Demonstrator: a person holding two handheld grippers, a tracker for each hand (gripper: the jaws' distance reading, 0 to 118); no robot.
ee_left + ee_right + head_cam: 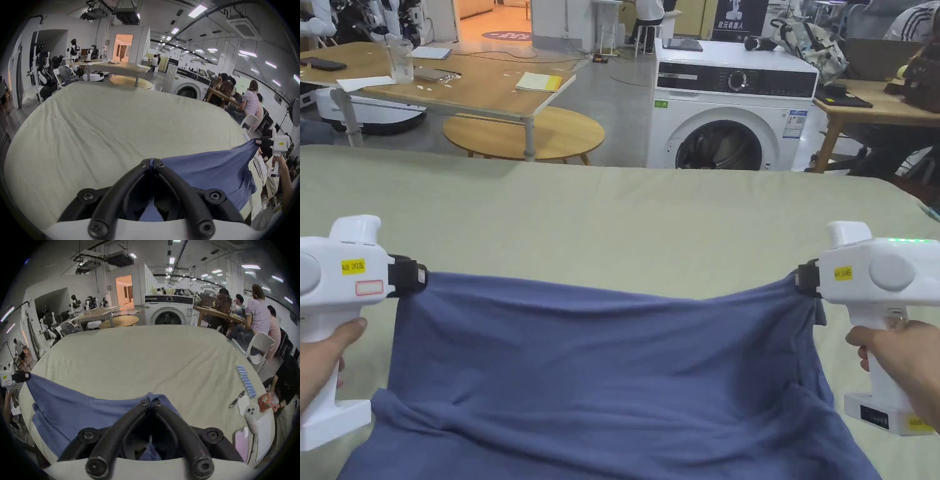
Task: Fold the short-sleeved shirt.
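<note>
Here the blue shirt (600, 369) is stretched out flat-ish over the pale green sheet of the bench (625, 212), its upper edge pulled into a shallow sagging line between the two claws. The left claw (415, 276) has its jaws pinched tight on the shirt's left corner; in the left gripper view the left claw (151, 160) shows a thin fold of blue cloth squeezed right between the closed tips. Same story opposite: the right claw (803, 279) is clamped on the shirt's right corner, and the right gripper view has the right claw (150, 400) with blue fabric bunched at the tips and more caught between the jaws lower down. A hand (322, 362) wraps the left handle, another hand (900, 359) the right. Below the shirt's taut edge the cloth drapes in soft creases toward the person. Beyond the shirt, past the far edge of the bench, stands a white washing machine (731, 112).
</note>
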